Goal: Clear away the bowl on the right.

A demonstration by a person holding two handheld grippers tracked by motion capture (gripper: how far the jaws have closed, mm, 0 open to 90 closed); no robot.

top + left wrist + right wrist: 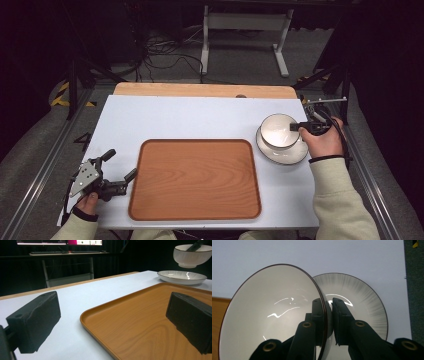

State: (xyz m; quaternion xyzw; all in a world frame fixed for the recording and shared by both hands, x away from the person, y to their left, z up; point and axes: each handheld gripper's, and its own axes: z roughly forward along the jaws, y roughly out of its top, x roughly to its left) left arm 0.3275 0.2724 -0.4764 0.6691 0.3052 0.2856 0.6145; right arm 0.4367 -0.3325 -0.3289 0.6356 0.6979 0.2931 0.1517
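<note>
White and bare apart from a few pieces, the surface [200,120] has a dark room with cables and a stand behind it. On my right, the right hand-held gripper [296,127] is pinched shut on the rim of the white ceramic bowl with a thin dark edge [278,131], one jaw inside the wall and one outside, as the right gripper view shows [328,315]. From the left gripper view the bowl [192,255] hangs clear above the white ribbed saucer plate [182,277], not touching it

My worry is the grip itself: it's a thin pinch on one side of a glazed rim, so I judge the bowl could swing, tilt further or slide out of the pads if I jerk or speed up. It would then land on the plate below and could chip both. Carrying it too low towards the rounded rectangular wooden tray [195,179] could clip the tray's raised lip

My left hand-held gripper [120,176] rests with jaws wide apart and nothing between them, one pad [35,322] over the surface, the other over the tray's near left corner. I'd judge it's well apart from the bowl, but it could be in the way if I set the bowl down there
</note>
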